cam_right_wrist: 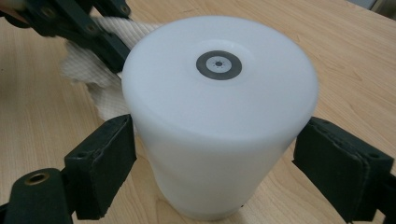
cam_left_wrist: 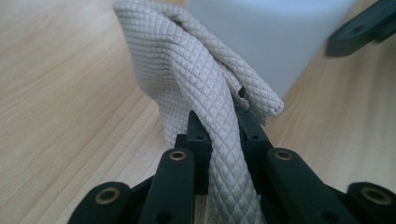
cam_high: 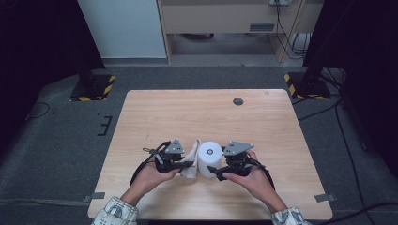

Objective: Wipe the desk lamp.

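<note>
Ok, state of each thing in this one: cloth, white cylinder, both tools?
cloth: bunched, pinched in the left tool, against the cylinder's side.
white cylinder: upright on the table, between the right tool's jaws.
left tool: shut on the cloth.
right tool: jaws wide, either side of the cylinder; contact unclear.
</note>
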Demonstrator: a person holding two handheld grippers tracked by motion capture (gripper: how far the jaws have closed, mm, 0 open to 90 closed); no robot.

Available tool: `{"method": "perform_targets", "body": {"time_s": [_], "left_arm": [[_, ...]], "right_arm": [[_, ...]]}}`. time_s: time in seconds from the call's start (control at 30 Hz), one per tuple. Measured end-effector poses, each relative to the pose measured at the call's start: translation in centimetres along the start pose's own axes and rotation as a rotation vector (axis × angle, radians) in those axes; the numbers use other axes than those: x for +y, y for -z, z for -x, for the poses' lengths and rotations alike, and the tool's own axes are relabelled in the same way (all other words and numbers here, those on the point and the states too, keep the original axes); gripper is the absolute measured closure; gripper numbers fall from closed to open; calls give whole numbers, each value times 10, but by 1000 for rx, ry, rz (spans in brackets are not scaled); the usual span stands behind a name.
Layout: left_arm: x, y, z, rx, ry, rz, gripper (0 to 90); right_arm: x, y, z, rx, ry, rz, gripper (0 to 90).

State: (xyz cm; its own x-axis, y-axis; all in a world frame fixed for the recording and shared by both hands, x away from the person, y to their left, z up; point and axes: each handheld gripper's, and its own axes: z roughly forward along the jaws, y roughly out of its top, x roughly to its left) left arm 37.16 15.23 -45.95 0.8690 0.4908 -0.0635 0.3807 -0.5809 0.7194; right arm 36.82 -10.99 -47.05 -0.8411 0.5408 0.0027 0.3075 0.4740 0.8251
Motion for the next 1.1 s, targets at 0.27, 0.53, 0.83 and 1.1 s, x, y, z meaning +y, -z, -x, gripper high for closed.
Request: {"method": "perform_targets", "body": {"time_s": [0.27, 0.53, 0.83, 1.1], "left_arm": [[-9, -17, -1, -7, -5, -64, 781], [-1, 1, 9, -34, -14, 5, 781], [-10, -21, 0, -10, -7, -71, 782], [-6, -10, 0, -19, 9, -7, 781]], "right_arm": [[0, 0, 0, 1, 2, 0, 135], [0, 0, 0, 0, 1, -1, 134], [0, -1, 0, -2, 4, 0, 134], [1, -1, 0, -5, 4, 0, 133]]}}
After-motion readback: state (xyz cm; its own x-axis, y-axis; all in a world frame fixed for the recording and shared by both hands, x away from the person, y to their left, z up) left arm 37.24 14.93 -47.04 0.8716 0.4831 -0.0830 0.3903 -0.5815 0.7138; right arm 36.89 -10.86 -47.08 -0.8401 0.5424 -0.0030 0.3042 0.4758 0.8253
